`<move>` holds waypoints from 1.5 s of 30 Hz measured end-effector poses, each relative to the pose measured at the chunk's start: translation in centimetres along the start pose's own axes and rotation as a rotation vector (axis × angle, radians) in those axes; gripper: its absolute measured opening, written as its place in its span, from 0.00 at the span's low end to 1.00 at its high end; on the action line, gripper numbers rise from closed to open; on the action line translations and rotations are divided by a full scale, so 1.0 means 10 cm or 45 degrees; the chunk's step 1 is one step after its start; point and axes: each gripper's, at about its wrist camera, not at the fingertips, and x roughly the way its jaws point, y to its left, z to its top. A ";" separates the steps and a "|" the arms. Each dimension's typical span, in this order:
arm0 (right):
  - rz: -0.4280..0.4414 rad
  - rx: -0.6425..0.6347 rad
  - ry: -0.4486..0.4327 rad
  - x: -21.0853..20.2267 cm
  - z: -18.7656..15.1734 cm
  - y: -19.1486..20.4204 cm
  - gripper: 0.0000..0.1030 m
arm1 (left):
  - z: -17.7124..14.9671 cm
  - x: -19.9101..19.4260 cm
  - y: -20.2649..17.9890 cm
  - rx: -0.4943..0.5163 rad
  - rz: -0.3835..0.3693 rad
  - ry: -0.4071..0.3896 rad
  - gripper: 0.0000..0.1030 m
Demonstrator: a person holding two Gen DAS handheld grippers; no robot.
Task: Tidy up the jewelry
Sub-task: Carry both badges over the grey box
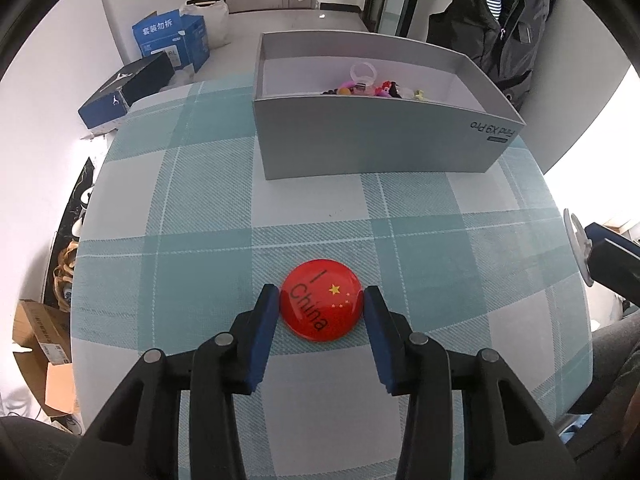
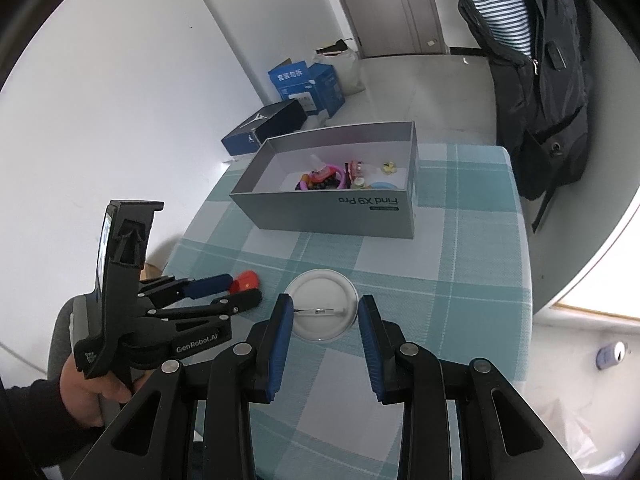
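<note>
**Both grippers closed on badges, box waiting behind**

Here is the left gripper (image 1: 322, 300) low over the checked tablecloth (image 1: 180, 200), its blue pads (image 1: 267, 312) pressed against either side of the red badge (image 1: 320, 304). The badge is glossy, marked with yellow stars and the word "China", and the jaws sit at its width, gripping it. From the right wrist view the same gripper (image 2: 244, 290) comes in from the left, and only a sliver of the red badge (image 2: 246, 280) peeks out between its fingers.

Over to the right gripper (image 2: 325, 312): its ribbed blue pads (image 2: 282, 328) hold the white badge (image 2: 322, 304) between them, back side up, the pin bar running across. In the left wrist view that white badge (image 1: 578, 244) appears edge-on at the far right.

Behind both, the grey box (image 2: 332, 216) stands open on the cloth, well apart from the badges, with a jumble of colourful jewelry (image 2: 340, 176) piled inside towards its right half. The left view shows the box (image 1: 380, 140) straight ahead, the trinkets (image 1: 372, 88) just clearing its near wall.

A dark backpack (image 2: 532, 80) leans beyond the table
</note>
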 end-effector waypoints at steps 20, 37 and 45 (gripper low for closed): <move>0.051 0.075 -0.048 -0.02 0.29 0.07 0.31 | 0.27 -0.46 0.03 -0.029 -0.085 -0.140 0.36; 0.049 0.070 -0.043 0.18 0.97 -0.01 0.31 | 0.91 -0.49 0.06 -0.039 -0.232 -0.168 0.36; 0.050 0.082 -0.028 0.42 1.19 -0.11 0.31 | 1.15 -0.29 0.08 -0.031 -0.269 -0.133 0.36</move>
